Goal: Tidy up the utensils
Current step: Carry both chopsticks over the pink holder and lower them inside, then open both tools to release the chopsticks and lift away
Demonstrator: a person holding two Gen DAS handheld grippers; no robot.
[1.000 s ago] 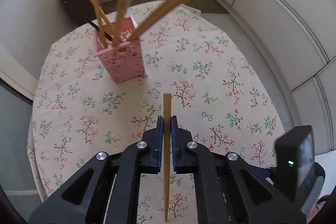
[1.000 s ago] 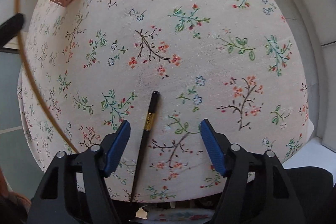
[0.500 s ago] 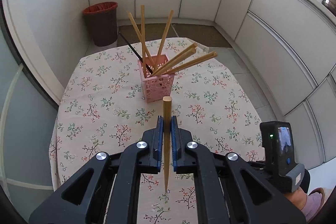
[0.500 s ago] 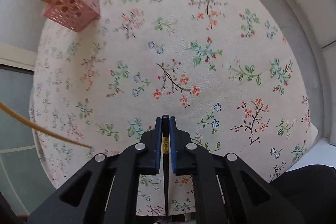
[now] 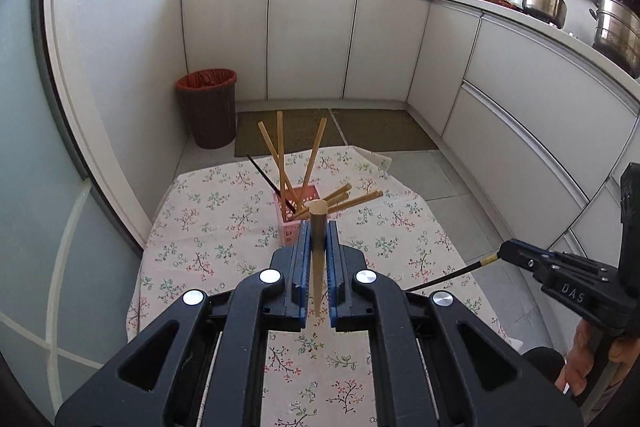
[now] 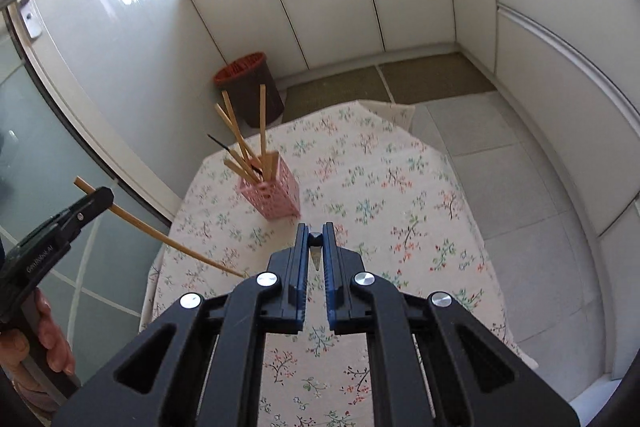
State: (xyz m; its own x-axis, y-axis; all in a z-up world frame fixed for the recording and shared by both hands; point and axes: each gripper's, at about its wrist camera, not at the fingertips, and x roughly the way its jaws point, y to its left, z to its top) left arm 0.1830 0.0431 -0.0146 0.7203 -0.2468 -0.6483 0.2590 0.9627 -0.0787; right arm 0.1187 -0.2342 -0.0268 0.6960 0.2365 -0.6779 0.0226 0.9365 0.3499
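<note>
**Both grippers loaded above the table**

Above the floral tablecloth (image 5: pixel 208 211), both grippers are raised with the kitchen cabinets behind.

Left gripper (image 5: pixel 316 239): jaws closed tight on a bamboo chopstick (image 5: pixel 318 259), held end-on to the camera, round tip up. From the right wrist view the same stick (image 6: pixel 160 233) runs at a slant, passing through the left gripper (image 6: pixel 98 197), thin end low over the cloth.

Right gripper (image 6: pixel 315 247): jaws nearly together, pinching a black chopstick (image 6: pixel 315 239); only its butt end shows between the pads. From the left wrist view that stick (image 5: pixel 452 275) juts out of the right gripper (image 5: pixel 508 253) toward the table, gold band near the jaws.

Pink holder (image 6: pixel 272 193): upright on the cloth, far side of the table, well apart from both grippers. Several bamboo chopsticks (image 6: pixel 262 123) and one dark one stand or lean in it, fanned out.

Red-lined bin (image 5: pixel 208 107) on the floor beyond the table.
</note>
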